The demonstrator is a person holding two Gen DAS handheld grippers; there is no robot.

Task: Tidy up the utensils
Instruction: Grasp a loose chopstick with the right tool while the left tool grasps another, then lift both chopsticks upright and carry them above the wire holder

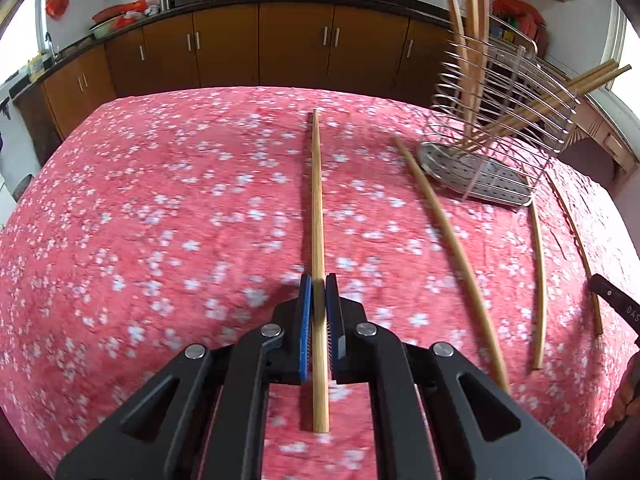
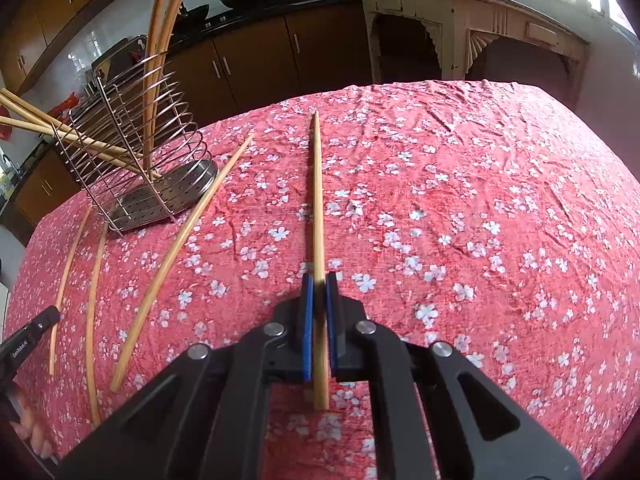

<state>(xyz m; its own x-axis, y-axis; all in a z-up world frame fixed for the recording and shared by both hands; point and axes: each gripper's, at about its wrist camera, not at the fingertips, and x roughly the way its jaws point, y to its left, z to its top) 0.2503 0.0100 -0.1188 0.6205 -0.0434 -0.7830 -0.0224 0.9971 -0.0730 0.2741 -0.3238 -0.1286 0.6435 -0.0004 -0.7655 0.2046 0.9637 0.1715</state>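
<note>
Both grippers carry one chopstick each. The left gripper (image 1: 319, 284) has its blue pads clamped on a wooden chopstick (image 1: 317, 200) gripped near the thick butt end, so the long tapered part runs straight out along the fingers; that leaves the tip free to be aimed into a slot. The right gripper (image 2: 319, 282) is closed the same way on its own chopstick (image 2: 317, 200), again near the back end, with a short stub poking out behind the pads. Both sticks look lifted off the pink floral tablecloth (image 1: 160, 220), though the fisheye and motion blur make the height hard to judge. The target is the wire utensil holder (image 1: 504, 120), standing on its perforated metal base at the far right of the left view and at the far left of the right view (image 2: 136, 140); it already has several chopsticks leaning in it, some upright, some tilted out over the rim. Three loose chopsticks (image 1: 452, 264) lie on the cloth between the grippers and the holder, near its base, seen also in the right view (image 2: 180, 248), apparently not yet sorted. Task seems partway done; the likely next step is to swing each held stick tip-first into the holder, and the wire rings could catch a tip.
</note>
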